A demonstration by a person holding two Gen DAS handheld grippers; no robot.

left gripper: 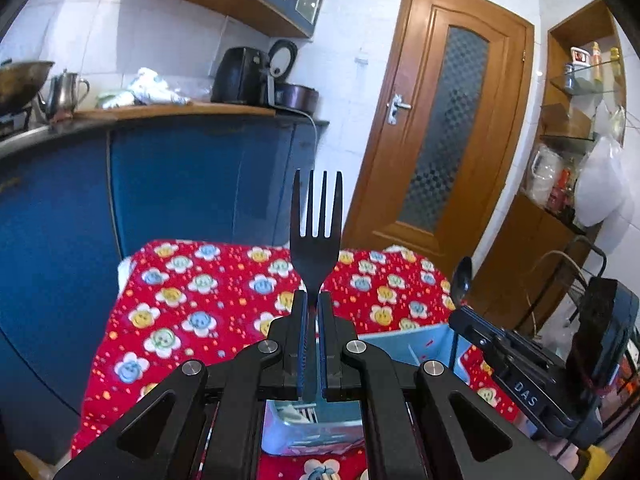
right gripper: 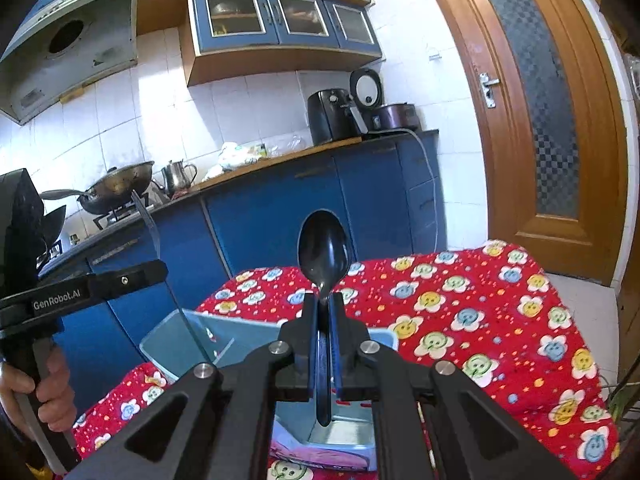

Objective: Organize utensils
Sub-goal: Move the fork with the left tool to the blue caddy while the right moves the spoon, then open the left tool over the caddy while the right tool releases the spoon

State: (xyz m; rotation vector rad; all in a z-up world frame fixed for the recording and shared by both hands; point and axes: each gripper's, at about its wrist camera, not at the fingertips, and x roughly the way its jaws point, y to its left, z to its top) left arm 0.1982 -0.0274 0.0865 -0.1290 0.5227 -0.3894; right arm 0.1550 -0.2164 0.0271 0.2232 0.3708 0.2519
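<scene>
Two grippers, both pinching: left gripper (left gripper: 314, 300) clamps black fork (left gripper: 316, 224) upright, right gripper (right gripper: 324, 304) clamps black spoon (right gripper: 324, 252) upright, above blue box (right gripper: 224, 340) on red flowered cloth (right gripper: 480, 320). Labels read "DAS", "GenRobot.AI".

Red flowered tablecloth (right gripper: 500, 320) covers the table. Behind it, blue cabinets (right gripper: 280, 216) carry a wok (right gripper: 116, 188), a steel kettle (right gripper: 178, 174) and a black air fryer (right gripper: 332, 116). Wooden door (left gripper: 448, 128) stands shut at right.
</scene>
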